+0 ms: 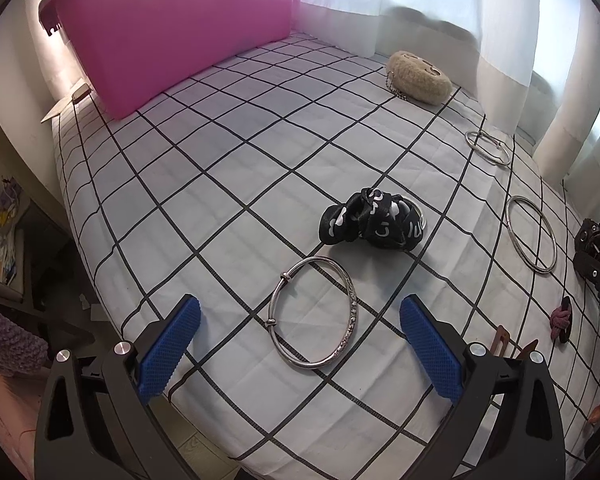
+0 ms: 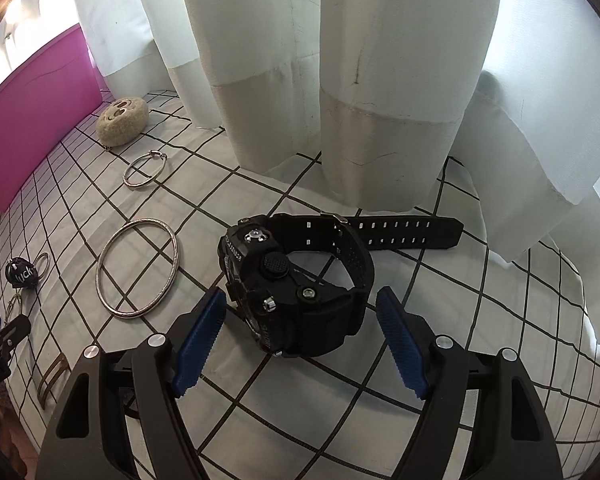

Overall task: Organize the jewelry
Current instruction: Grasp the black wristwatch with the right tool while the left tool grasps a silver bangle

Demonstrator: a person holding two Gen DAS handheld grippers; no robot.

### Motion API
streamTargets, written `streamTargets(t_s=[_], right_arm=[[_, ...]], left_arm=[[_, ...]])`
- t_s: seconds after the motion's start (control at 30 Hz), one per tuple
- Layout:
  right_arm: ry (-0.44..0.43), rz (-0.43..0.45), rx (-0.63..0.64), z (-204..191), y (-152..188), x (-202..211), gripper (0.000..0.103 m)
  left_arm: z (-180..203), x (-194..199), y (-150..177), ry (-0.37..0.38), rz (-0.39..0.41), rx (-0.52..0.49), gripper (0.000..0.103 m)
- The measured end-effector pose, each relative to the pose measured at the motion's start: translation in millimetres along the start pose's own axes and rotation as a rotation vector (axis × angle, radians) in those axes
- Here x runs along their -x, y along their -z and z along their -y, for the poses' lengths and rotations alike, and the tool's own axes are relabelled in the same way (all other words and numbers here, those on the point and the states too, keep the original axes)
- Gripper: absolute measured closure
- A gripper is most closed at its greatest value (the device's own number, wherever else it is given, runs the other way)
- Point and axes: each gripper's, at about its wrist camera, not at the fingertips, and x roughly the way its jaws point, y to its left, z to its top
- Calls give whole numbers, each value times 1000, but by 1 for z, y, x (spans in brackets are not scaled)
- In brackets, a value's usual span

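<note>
Two claws are over a bed with a white sheet of black grid lines (image 1: 228,168), and both stand wide apart, holding nothing. The right claw (image 2: 300,340) frames the chunky black plastic wristwatch (image 2: 296,284), which lies on its side with the strap looped; the blue pads do not touch it yet. The left claw (image 1: 300,344) hangs just before a large silver bangle with an engraved band (image 1: 314,314). I judge the step is reaching for the watch. Next, the right claw must come lower and close on the case, then carry it, probably to the pink plastic bin (image 1: 172,28).
</note>
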Motion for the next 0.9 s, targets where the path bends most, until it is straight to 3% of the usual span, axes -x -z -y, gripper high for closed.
streamTargets(t_s=[0.5, 0.6, 0.77, 0.87, 0.9], right_arm=[[9, 49, 16, -3, -4, -7, 30], [-2, 55, 29, -4, -3, -6, 39], [-7, 62, 43, -7, -2, -5, 41], [-11, 63, 44, -7, -2, -6, 41], [-13, 64, 43, -7, -2, -6, 41]], left_arm=[[2, 2, 4, -13, 25, 23, 7], [3, 3, 5, -9, 24, 23, 10], [8, 10, 8, 7, 41, 0, 27], [10, 14, 9, 16, 57, -12, 50], [11, 15, 9, 25, 61, -17, 62]])
